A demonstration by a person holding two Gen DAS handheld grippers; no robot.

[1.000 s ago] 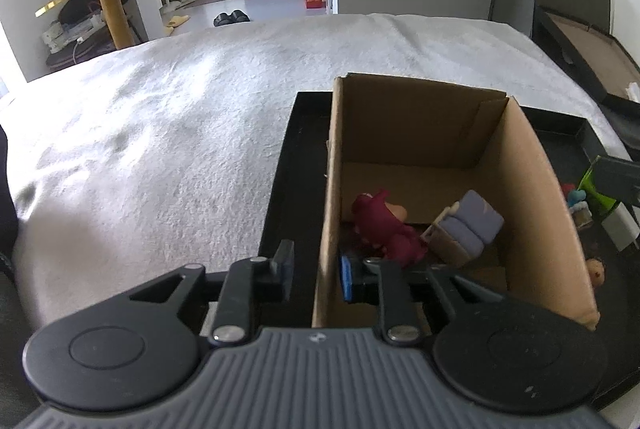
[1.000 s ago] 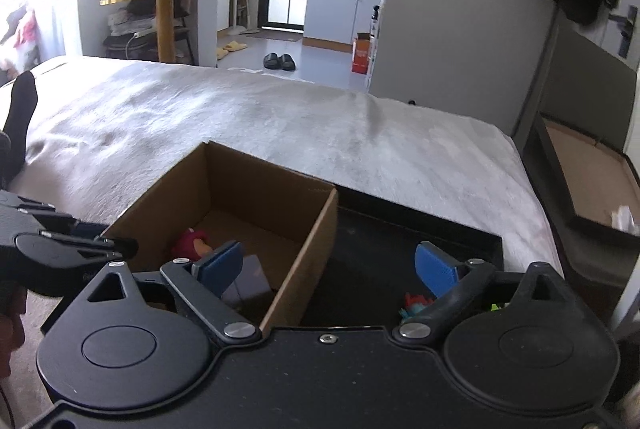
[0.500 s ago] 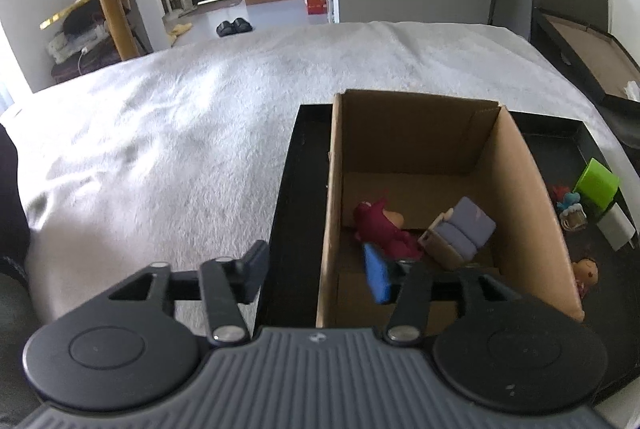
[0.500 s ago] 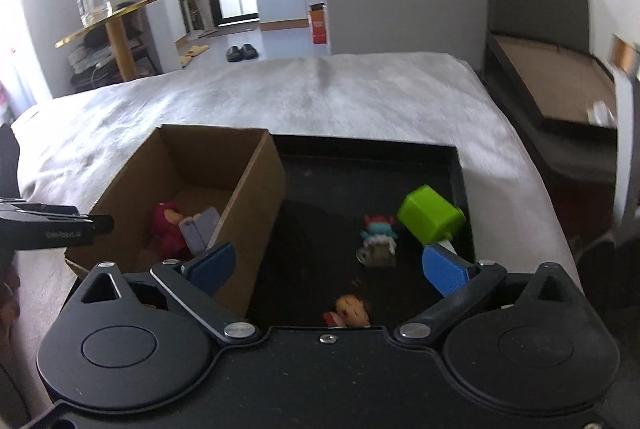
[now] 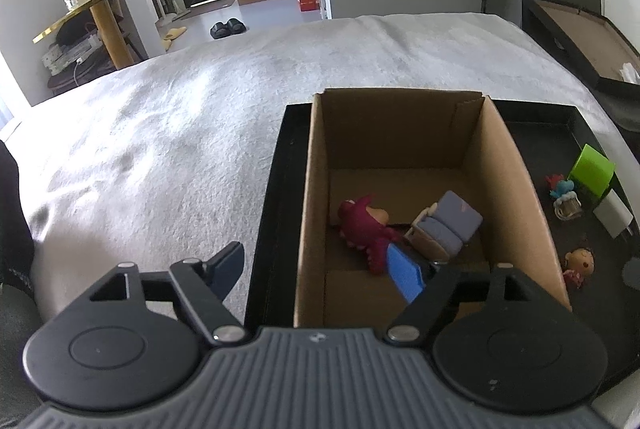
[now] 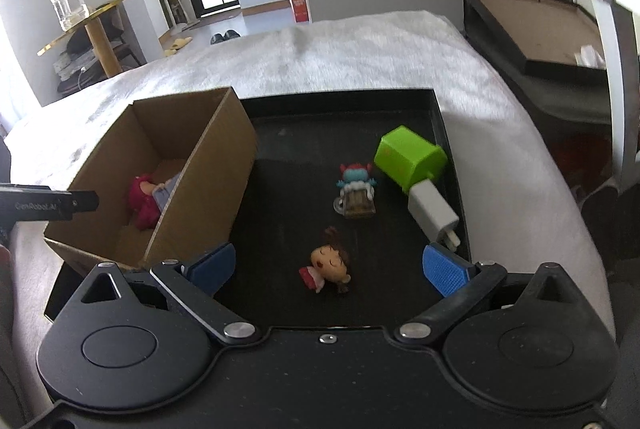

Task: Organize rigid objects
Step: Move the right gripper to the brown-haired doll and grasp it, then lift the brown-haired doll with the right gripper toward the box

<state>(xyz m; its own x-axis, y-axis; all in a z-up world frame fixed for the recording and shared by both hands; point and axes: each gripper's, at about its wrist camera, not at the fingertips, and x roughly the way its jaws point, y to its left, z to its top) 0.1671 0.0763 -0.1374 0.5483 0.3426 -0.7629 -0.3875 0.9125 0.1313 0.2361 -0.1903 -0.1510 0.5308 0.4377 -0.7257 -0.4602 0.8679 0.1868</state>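
A cardboard box (image 5: 500, 165) (image 6: 208, 173) stands at the left end of a black tray (image 6: 448, 133) on the bed. Inside it lie a dark red figure (image 5: 360, 225) (image 6: 142, 199) and a lilac sofa toy (image 5: 444, 227). On the tray floor lie a brown-haired doll (image 6: 330, 265) (image 5: 578, 265), a blue-haired figure on a cart (image 6: 356, 189), a green block (image 6: 410, 157) (image 5: 592, 169) and a white charger (image 6: 434, 213). My left gripper (image 5: 316, 269) hangs open, its fingers straddling the box's left wall. My right gripper (image 6: 326, 269) is open just above the doll.
The tray rests on a white bedspread (image 5: 180, 149). A gold-topped side table (image 5: 96, 13) with a glass jar stands at the far left. A dark frame with a cardboard panel (image 6: 540, 29) leans beside the bed on the right.
My left gripper let go of the box's left wall, opened wide and pulled back a little. My right gripper swung right from the box to over the tray's loose toys.
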